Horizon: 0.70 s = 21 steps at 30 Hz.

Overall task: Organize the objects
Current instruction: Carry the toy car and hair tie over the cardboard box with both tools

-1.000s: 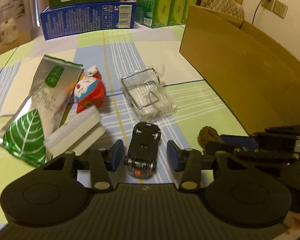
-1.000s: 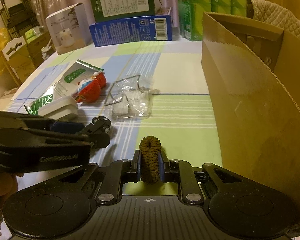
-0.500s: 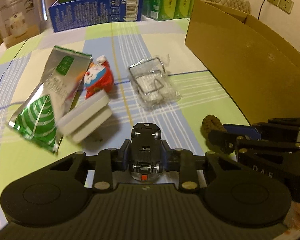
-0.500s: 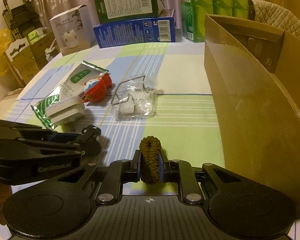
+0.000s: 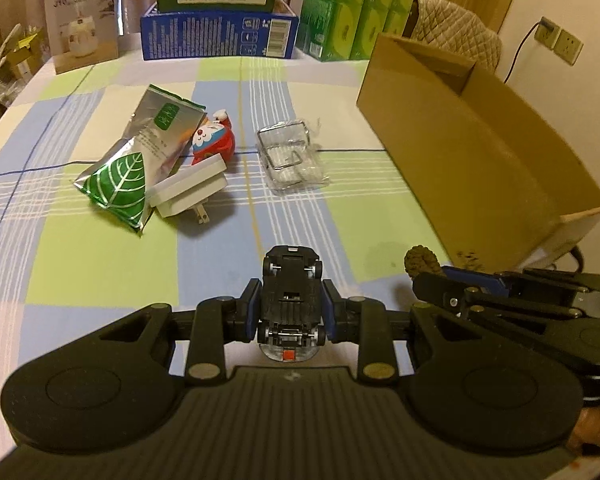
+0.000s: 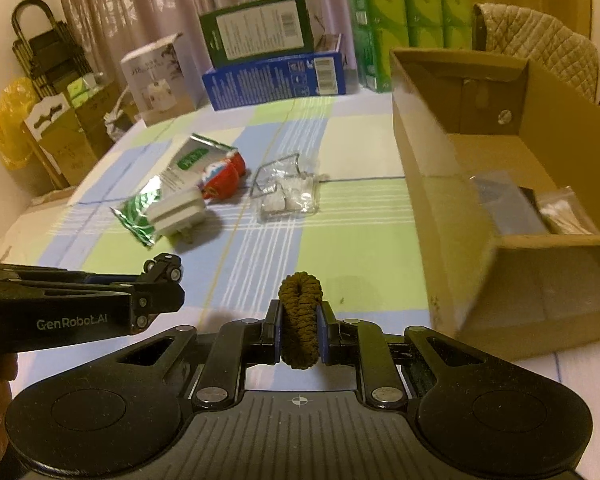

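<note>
Claws first: I count two, and both are loaded. My left claw is clamped on one black toy car, belly-up with its wheels showing, held clear above the checked worktop. My right claw pinches one brown braided scrunchie between its blue pads, standing on edge.

On the worktop I count four loose things in a cluster well ahead of both claws: one silver-and-green foil pouch, one white plug adapter lying against the pouch's lower end, one red round figurine just behind the adapter, and one clear plastic packet with a wire frame inside, off to the right of the figurine.

One open cardboard box sits on the right side of the worktop; in the right wrist view I see a grey flat item and a clear bag in it, too blurred to name.

Both claws hang side by side near the front edge, the right one just beside the box's near corner, each pointing forward across the worktop.
</note>
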Available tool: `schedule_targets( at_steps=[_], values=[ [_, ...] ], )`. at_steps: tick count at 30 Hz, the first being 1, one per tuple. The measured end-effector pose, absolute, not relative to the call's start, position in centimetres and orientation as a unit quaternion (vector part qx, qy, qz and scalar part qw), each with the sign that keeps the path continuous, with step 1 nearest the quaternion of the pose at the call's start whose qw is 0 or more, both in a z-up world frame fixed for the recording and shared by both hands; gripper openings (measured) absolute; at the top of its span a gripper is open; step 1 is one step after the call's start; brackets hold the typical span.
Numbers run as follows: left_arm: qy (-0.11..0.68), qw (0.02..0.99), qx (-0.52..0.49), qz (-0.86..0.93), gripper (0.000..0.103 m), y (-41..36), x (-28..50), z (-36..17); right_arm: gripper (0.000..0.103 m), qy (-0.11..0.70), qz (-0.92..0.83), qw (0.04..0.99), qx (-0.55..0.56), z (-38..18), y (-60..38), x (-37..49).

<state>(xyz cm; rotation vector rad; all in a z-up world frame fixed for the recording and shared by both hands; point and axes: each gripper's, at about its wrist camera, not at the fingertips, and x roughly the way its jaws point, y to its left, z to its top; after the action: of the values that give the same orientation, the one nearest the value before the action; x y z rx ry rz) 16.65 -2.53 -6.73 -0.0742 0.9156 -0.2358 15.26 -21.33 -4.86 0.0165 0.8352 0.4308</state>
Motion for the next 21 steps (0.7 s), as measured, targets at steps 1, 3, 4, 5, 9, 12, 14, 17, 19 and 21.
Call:
schedule_targets(
  at_steps=[1, 3, 4, 5, 9, 12, 14, 17, 19, 21],
  values=[
    [0.439, 0.891, -0.038, -0.113, 0.026, -2.6, 16.1, -6.2, 0.014, 0.399, 0.209, 0.893, 0.007, -4.4, -21.5, 14.8],
    [0.435, 0.892, -0.045, -0.113, 0.026, -2.7, 15.1, -5.2, 0.014, 0.393, 0.211, 0.895, 0.007, -3.4, -21.8, 13.8],
    [0.433, 0.893, -0.048, -0.114, 0.026, -2.8, 14.6, -4.7, 0.014, 0.39, 0.211, 0.896, 0.01, -2.9, -22.0, 13.4],
    [0.43, 0.894, -0.049, -0.114, 0.026, -2.9, 14.0, -4.2, 0.014, 0.387, 0.211, 0.898, 0.012, -2.5, -22.1, 13.0],
    [0.42, 0.899, -0.045, -0.115, 0.026, -3.4, 12.2, -2.3, 0.014, 0.373, 0.212, 0.903, 0.016, -0.8, -22.9, 11.4],
    [0.413, 0.902, -0.042, -0.117, 0.026, -4.0, 11.2, -1.2, 0.014, 0.363, 0.209, 0.908, 0.018, 0.3, -23.7, 10.3],
    [0.408, 0.904, -0.039, -0.119, 0.026, -4.4, 10.5, -0.5, 0.014, 0.358, 0.206, 0.911, 0.02, 0.9, -24.3, 9.8],
    [0.402, 0.906, -0.037, -0.124, 0.026, -5.1, 9.8, 0.2, 0.014, 0.353, 0.201, 0.913, 0.019, 1.5, -25.1, 9.2],
    [0.4, 0.907, -0.038, -0.127, 0.026, -5.5, 9.4, 0.6, 0.014, 0.35, 0.199, 0.915, 0.019, 1.9, -25.7, 8.8],
    [0.399, 0.907, -0.034, -0.13, 0.026, -6.0, 9.0, 0.9, 0.014, 0.348, 0.196, 0.917, 0.019, 2.2, -26.2, 8.4]
  ],
)
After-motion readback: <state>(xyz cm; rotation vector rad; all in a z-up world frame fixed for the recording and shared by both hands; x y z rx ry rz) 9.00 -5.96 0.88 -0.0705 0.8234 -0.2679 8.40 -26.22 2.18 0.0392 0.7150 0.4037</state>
